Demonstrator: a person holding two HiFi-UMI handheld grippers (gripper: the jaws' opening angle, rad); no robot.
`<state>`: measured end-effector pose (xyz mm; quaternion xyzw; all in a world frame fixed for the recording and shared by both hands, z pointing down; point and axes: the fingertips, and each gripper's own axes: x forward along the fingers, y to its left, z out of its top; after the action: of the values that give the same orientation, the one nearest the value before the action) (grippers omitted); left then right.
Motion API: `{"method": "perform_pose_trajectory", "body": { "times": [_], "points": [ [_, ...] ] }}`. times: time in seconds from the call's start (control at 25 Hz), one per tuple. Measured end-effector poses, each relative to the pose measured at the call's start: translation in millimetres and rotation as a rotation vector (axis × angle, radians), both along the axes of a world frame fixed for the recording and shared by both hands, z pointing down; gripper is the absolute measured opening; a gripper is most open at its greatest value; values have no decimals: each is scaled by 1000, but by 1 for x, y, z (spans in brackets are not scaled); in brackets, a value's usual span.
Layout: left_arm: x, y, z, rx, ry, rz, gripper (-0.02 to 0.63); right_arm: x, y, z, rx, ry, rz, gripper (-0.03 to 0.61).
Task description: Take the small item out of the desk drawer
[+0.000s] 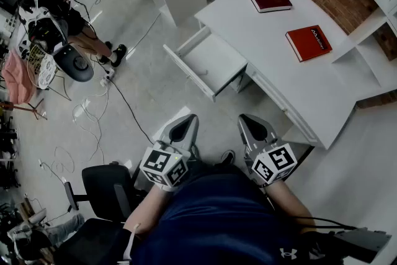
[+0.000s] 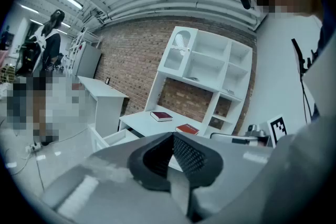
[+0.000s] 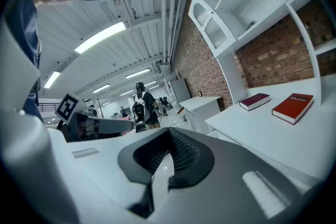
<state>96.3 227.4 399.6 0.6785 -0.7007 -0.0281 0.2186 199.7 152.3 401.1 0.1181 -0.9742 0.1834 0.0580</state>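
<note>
Close to the person's body, the left gripper (image 1: pixel 184 125) and the right gripper (image 1: pixel 251 125) are side by side. Each one has its jaws pressed together with nothing between them. Well past them, the drawer (image 1: pixel 208 65) of the white desk (image 1: pixel 298 90) is pulled open. The small item cannot be made out inside it. Farther back, a dark red book (image 1: pixel 270 0) and a red book (image 1: pixel 308 43) lie apart on the desk top.

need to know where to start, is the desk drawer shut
No, the drawer stands pulled out from the desk in the head view.
</note>
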Motion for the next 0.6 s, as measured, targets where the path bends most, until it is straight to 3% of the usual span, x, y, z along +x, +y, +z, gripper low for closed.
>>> {"method": "perform_pose_trajectory", "body": {
  "times": [0.6],
  "points": [
    [-59,60,12,-11,-29,45,2,-42,52,12,-2,83,74,2]
  ]
}}
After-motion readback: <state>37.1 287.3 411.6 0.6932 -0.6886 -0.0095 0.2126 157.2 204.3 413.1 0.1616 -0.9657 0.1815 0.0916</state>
